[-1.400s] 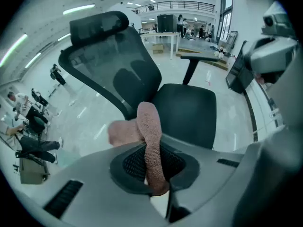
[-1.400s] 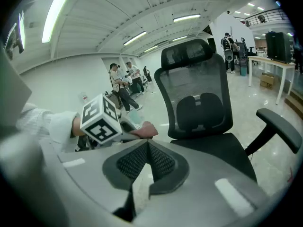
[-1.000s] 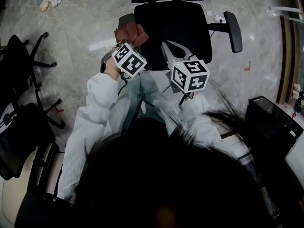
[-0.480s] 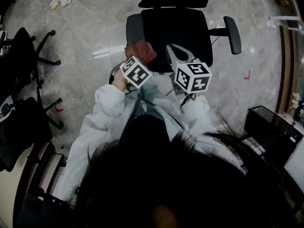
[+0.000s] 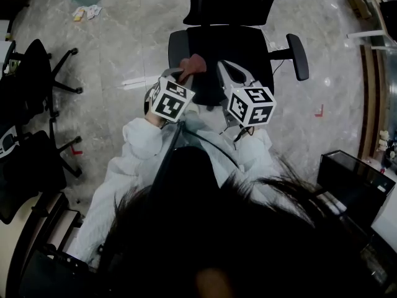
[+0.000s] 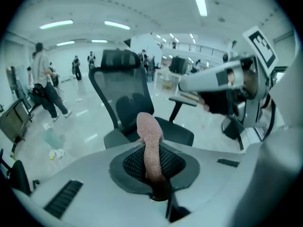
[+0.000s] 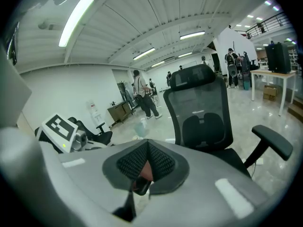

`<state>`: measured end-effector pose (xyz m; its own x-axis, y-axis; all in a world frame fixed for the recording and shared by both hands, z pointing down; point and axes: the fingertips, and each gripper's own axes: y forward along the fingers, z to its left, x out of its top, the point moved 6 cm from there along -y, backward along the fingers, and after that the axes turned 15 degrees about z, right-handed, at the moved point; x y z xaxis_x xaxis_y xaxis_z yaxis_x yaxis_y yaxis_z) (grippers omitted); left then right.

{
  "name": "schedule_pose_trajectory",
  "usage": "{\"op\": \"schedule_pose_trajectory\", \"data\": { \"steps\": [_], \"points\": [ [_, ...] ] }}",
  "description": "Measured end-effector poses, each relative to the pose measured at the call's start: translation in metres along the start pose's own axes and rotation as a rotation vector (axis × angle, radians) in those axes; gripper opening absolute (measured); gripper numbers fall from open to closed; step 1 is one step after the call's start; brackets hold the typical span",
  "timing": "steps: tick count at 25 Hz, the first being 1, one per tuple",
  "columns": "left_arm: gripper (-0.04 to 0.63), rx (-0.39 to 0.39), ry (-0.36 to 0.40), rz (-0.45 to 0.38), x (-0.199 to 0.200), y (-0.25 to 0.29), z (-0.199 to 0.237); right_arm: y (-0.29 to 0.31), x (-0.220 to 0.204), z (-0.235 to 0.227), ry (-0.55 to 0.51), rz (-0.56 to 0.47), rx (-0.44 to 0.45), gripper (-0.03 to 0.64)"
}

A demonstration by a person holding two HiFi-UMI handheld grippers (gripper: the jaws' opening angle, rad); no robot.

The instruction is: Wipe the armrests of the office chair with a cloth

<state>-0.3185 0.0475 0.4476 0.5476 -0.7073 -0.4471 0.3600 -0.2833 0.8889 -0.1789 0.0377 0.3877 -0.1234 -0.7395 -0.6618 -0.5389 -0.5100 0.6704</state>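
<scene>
While both grippers hang over the office chair [image 5: 239,45], only the left one carries anything.
Left gripper [image 5: 183,76] is clenched on the reddish-brown cloth [image 5: 193,64]; a fold sticks up out of its jaws. Cloth sits over the seat's front corner on the person's left, just beside the left armrest [image 5: 175,47], contact with it not clear. Right gripper [image 5: 224,69] has its jaws pressed together, above the seat's front edge, near the cloth but apart from it. Right armrest [image 5: 298,56] juts from the seat's far side, well clear of both grippers.
</scene>
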Motion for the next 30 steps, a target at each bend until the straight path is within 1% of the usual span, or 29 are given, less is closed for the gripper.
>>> {"op": "schedule_pose_trajectory", "data": {
  "steps": [3, 6, 9, 12, 15, 18, 22, 26, 30],
  "points": [
    [0.031, 0.061, -0.073, -0.285, 0.037, -0.055, 0.013, -0.022, 0.032, 0.009, -0.045, -0.099, -0.012, 0.002],
    [0.031, 0.124, -0.119, -0.517, 0.069, -0.113, 0.023, -0.044, 0.068, 0.023, -0.103, -0.212, -0.024, 0.002],
    [0.031, 0.182, -0.127, -0.693, 0.096, -0.166, 0.024, -0.068, 0.1, 0.039, -0.163, -0.31, -0.031, 0.002],
    [0.031, 0.211, -0.111, -0.804, 0.11, -0.205, 0.018, -0.085, 0.12, 0.056, -0.216, -0.373, -0.022, 0.002],
    [0.031, 0.237, -0.088, -0.855, 0.115, -0.223, 0.011, -0.088, 0.127, 0.064, -0.253, -0.397, -0.004, 0.002],
    [0.031, 0.267, -0.069, -0.852, 0.114, -0.224, 0.01, -0.083, 0.128, 0.065, -0.256, -0.39, 0.012, 0.002],
    [0.031, 0.243, -0.095, -0.825, 0.112, -0.219, 0.01, -0.08, 0.125, 0.067, -0.27, -0.366, 0.023, 0.0],
    [0.031, 0.22, -0.063, -0.793, 0.11, -0.211, 0.007, -0.079, 0.122, 0.066, -0.273, -0.354, 0.029, 0.0],
    [0.031, 0.2, -0.067, -0.797, 0.109, -0.208, 0.008, -0.077, 0.12, 0.066, -0.269, -0.352, 0.027, 0.0]
  ]
}}
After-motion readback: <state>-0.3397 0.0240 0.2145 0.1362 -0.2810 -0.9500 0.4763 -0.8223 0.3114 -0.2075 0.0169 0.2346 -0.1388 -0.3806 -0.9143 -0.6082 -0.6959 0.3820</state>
